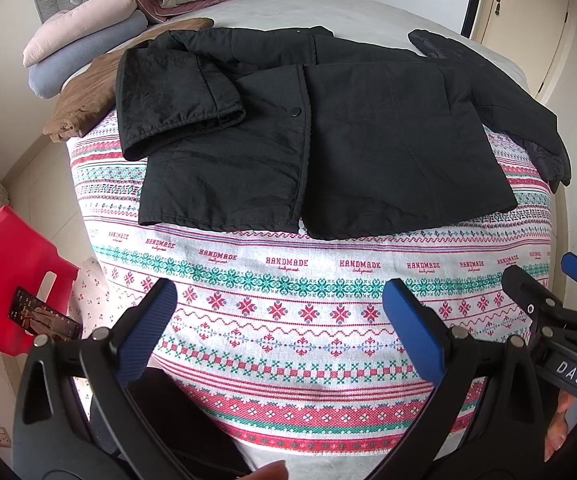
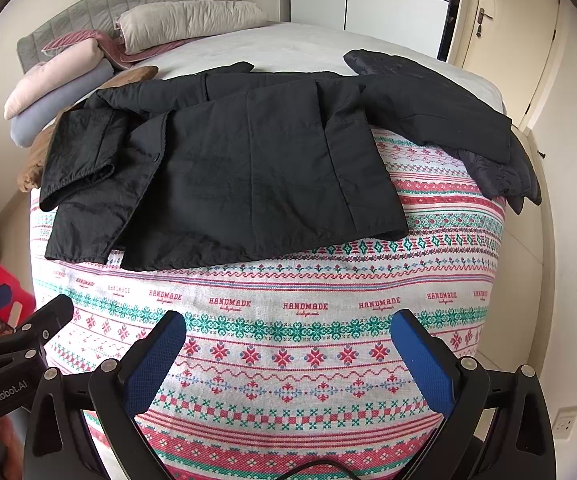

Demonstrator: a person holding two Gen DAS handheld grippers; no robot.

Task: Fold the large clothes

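**Jacket spread on the patterned bed cover**

Black jacket [image 1: 328, 136] lay flat on the cross-stitch-patterned cover [image 1: 288, 312], one sleeve folded across its front. Only the left wrist view showed a phone [image 1: 44, 316] on a red chair [image 1: 8, 280]; the right wrist view showed more of the grey padded headboard [image 2: 128, 0]. Matte, creased fabric carried a snap button. A brown garment [image 1: 84, 92] and a dark puffer [image 2: 500, 176] flanked it, near rolled bedding [image 1: 80, 40]. The left gripper [image 1: 280, 320] and right gripper [image 2: 288, 344] hung spread wide, holding nothing, short of the hem.
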